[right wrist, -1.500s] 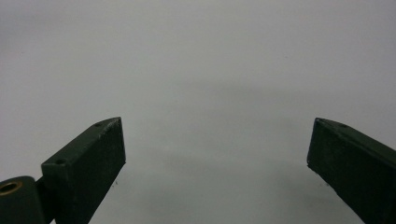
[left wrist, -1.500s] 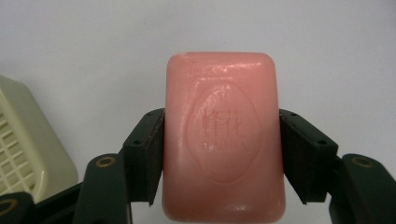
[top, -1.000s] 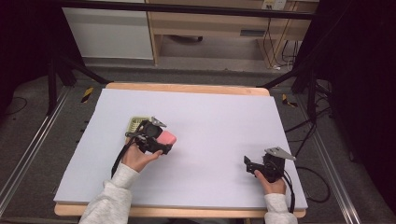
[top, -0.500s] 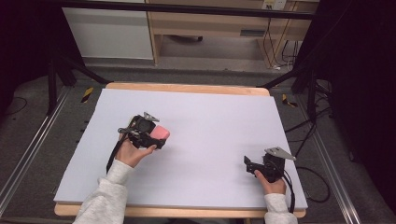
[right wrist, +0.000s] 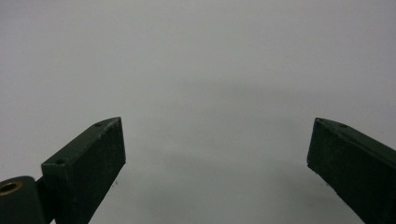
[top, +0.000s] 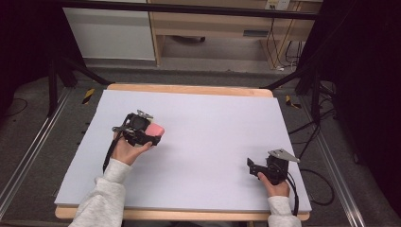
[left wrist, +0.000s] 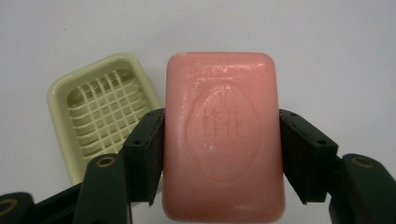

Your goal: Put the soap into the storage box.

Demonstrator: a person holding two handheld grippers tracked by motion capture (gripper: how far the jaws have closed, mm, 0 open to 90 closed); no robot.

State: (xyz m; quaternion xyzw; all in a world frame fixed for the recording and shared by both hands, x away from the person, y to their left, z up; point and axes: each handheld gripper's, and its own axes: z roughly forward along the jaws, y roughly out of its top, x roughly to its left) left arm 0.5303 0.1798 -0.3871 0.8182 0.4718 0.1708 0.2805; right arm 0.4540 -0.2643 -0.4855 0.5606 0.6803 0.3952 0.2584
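My left gripper (left wrist: 222, 135) is shut on a pink bar of soap (left wrist: 223, 135) with an embossed oval stamp, its two black jaws pressing the bar's long sides. Below and left of the bar lies a pale green soap dish (left wrist: 100, 109) with a grid bottom, nothing in it. In the high view the left gripper (top: 146, 132) holds the soap (top: 154, 129) over the left middle of the white table (top: 213, 118), hiding the dish. My right gripper (top: 250, 165) rests near the front right of the table, open, with nothing between its fingers (right wrist: 88, 163).
The white sheet lies on a wooden table edge (top: 189, 89). Black stand legs (top: 66, 71) and cables (top: 317, 179) sit on the floor at both sides, with wooden furniture (top: 213, 23) behind the table.
My left gripper has carried the soap leftward and slightly away from the person, over the dish, which it now hides in the high view. The right gripper has not moved.
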